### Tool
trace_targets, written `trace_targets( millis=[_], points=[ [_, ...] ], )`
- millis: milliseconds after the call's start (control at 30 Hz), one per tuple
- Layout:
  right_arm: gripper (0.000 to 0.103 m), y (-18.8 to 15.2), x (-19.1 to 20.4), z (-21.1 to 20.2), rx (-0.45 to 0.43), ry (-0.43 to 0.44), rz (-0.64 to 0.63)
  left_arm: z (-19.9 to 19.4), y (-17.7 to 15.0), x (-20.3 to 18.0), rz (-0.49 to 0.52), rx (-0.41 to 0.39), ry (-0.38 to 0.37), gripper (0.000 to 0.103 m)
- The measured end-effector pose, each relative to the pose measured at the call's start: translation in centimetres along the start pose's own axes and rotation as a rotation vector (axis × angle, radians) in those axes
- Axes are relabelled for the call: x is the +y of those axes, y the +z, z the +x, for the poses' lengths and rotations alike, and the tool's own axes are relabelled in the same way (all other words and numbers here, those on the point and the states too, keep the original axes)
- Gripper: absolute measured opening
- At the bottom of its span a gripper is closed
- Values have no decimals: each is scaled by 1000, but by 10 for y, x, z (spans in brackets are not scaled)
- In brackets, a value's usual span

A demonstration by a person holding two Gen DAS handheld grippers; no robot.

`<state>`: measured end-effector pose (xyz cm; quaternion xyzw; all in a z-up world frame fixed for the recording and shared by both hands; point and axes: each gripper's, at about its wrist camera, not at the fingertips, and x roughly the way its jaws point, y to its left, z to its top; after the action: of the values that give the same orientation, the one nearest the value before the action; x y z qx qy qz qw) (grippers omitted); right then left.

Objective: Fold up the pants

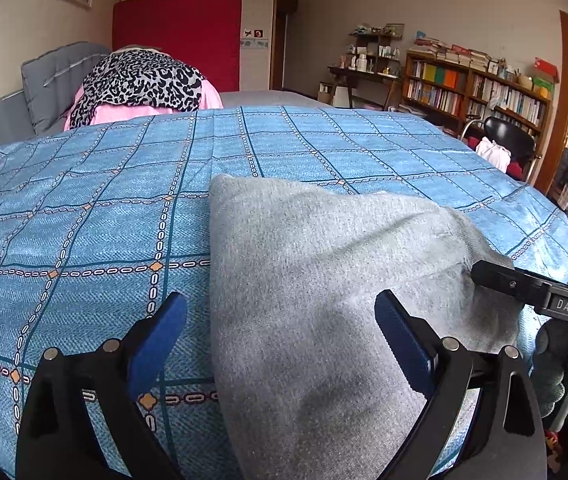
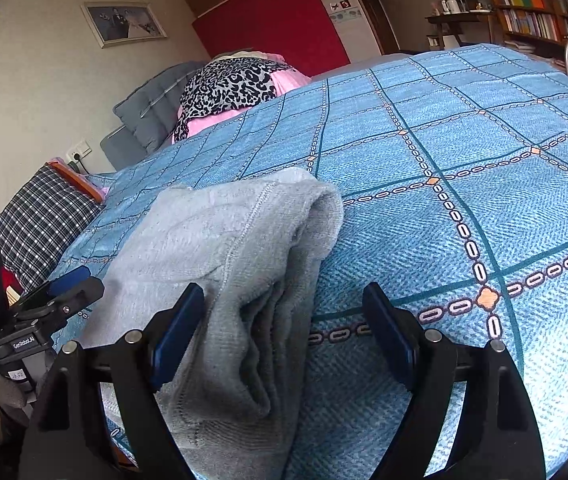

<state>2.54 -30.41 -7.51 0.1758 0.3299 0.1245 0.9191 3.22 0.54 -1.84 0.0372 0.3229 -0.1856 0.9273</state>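
The grey pants (image 1: 323,280) lie folded into a thick pad on the blue patterned bedspread (image 1: 104,200). My left gripper (image 1: 282,312) is open, its blue-padded jaws straddling the near left edge of the pad, the cloth lying between them. In the right wrist view the pants (image 2: 236,248) show stacked layers and a seam, with a rounded far end. My right gripper (image 2: 284,304) is open over the pad's right edge. The right gripper also shows at the right of the left wrist view (image 1: 523,284), beside the cloth. The left gripper shows at the left of the right wrist view (image 2: 64,284).
A leopard-print cloth on pink bedding (image 1: 140,80) lies at the bed's head by a grey headboard (image 1: 52,76). A checked pillow (image 2: 44,220) sits at the left. Bookshelves (image 1: 475,88), a desk and a black chair (image 1: 507,140) stand beyond the bed's right side.
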Motion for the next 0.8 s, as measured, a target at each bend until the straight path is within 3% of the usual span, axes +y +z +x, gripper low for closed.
trace_targets(
  millis=[400, 667, 800],
  points=[
    [83, 0, 3, 1, 0, -6, -8, 8, 2, 3, -6, 26, -10, 94],
    [83, 2, 6, 13, 39, 23, -11, 30, 2, 38, -234, 182, -248, 94],
    [83, 5, 10, 23, 69, 21, -12, 43, -2, 51, -321, 251, -330, 94]
  ],
)
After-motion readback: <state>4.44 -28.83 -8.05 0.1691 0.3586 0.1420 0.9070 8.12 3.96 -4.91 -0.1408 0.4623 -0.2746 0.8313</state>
